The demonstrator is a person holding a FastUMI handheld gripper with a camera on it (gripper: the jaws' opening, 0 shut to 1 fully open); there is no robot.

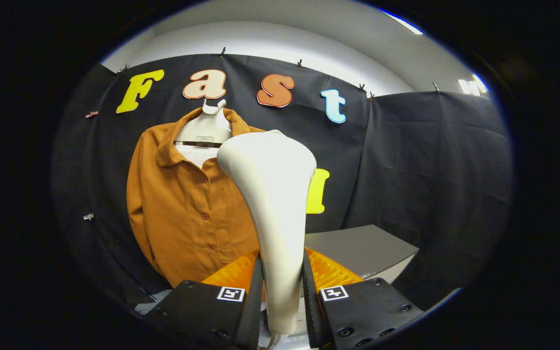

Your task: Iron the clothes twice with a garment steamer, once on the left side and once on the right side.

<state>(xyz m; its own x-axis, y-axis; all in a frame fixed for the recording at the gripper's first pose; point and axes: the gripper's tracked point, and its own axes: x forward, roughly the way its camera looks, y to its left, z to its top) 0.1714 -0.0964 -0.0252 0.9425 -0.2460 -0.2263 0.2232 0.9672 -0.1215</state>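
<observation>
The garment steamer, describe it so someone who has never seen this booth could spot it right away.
Start at the orange-brown shirt hanging on a white hanger against the black cloth wall. Just ahead of it, the gripper is shut on the garment steamer, both fingers pressing its handle. It is the smooth cream-white body widening to a flared head at the top.

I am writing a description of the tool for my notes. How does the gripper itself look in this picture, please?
The gripper has two blocky bodies with matte, angular housings, each bearing a small square white-and-black marker on top and round screw holes near the lower corners. Its fingers are flat upright plates with ribbed inner faces. No cable of its own is visible.
</observation>
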